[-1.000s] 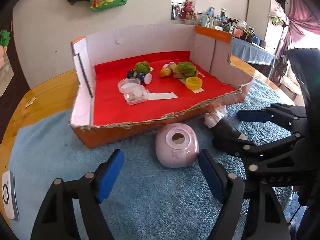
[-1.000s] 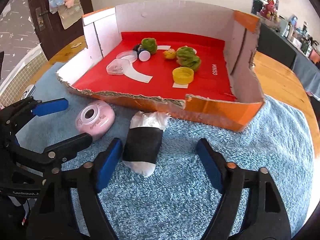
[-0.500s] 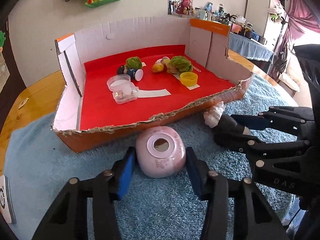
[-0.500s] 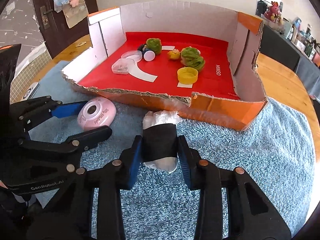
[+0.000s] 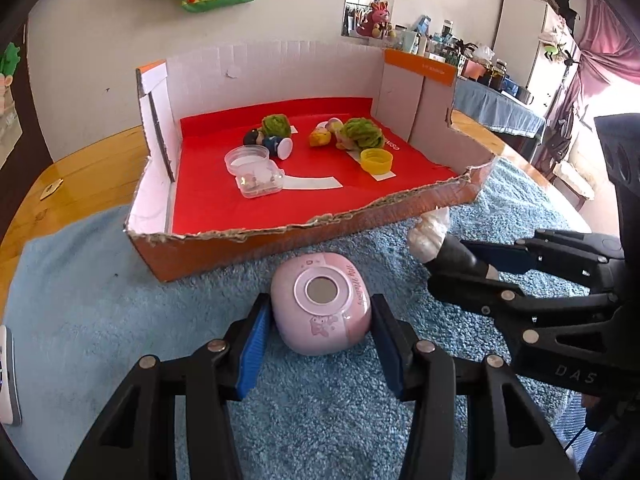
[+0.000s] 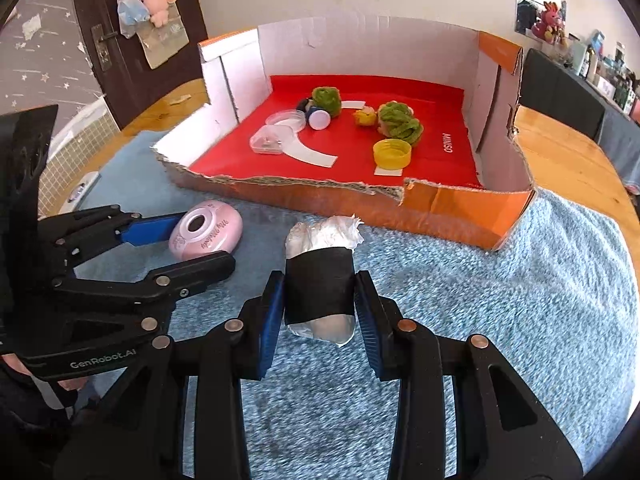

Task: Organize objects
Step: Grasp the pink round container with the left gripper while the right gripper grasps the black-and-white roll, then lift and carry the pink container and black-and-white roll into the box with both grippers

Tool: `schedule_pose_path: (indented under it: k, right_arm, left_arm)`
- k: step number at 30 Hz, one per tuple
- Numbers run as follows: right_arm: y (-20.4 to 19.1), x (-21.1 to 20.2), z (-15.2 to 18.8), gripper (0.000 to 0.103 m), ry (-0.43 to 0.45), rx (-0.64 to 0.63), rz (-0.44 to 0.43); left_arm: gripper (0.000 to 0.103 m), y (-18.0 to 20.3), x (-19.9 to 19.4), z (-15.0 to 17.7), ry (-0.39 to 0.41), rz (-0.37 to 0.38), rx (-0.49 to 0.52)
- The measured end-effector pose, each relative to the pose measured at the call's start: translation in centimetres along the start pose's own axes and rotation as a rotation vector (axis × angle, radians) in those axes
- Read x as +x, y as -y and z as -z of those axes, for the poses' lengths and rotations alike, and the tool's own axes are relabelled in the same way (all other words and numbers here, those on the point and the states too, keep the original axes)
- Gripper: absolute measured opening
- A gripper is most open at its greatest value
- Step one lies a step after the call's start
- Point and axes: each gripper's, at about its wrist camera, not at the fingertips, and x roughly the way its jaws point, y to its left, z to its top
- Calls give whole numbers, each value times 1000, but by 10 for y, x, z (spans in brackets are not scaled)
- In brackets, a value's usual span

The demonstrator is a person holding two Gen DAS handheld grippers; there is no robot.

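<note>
The left gripper [image 5: 320,328] has just closed its jaws on the pink case [image 5: 322,308], on the blue towel [image 5: 100,300] at 6 o'clock from the box [image 5: 280,236]. The right gripper [image 6: 320,312] has just closed on the black-wrapped bundle [image 6: 320,288], at 3 o'clock from the case.

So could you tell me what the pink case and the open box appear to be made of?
Pink case: probably hard glossy plastic, judging by its smooth shell and soft sheen. Open box: corrugated cardboard, shown by its ragged torn front edge; the red floor looks like matte paper.

Left hand-held gripper [image 5: 320,334] closed on pink case [image 5: 321,307]; right [image 6: 320,306] on wrapped bundle [image 6: 320,280].
</note>
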Motion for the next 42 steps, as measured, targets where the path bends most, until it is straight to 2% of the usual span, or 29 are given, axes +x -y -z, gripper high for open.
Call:
schedule_pose_path:
  k: [12, 22, 33, 42]
  right_arm:
    - [-8, -19, 4, 34, 48, 16, -26]
    - [-11, -32, -4, 34, 80, 3, -33]
    - [-13, -46, -28, 34, 126, -19, -43]
    - [0, -39, -56, 34, 129, -13, -33]
  left_arm:
    - [51, 2, -21, 3, 38, 15, -20]
    - [51, 2, -38, -7, 94, 22, -27]
    - [51, -2, -49, -31, 143, 8, -26]
    - [51, -8, -40, -57, 153, 0, -26]
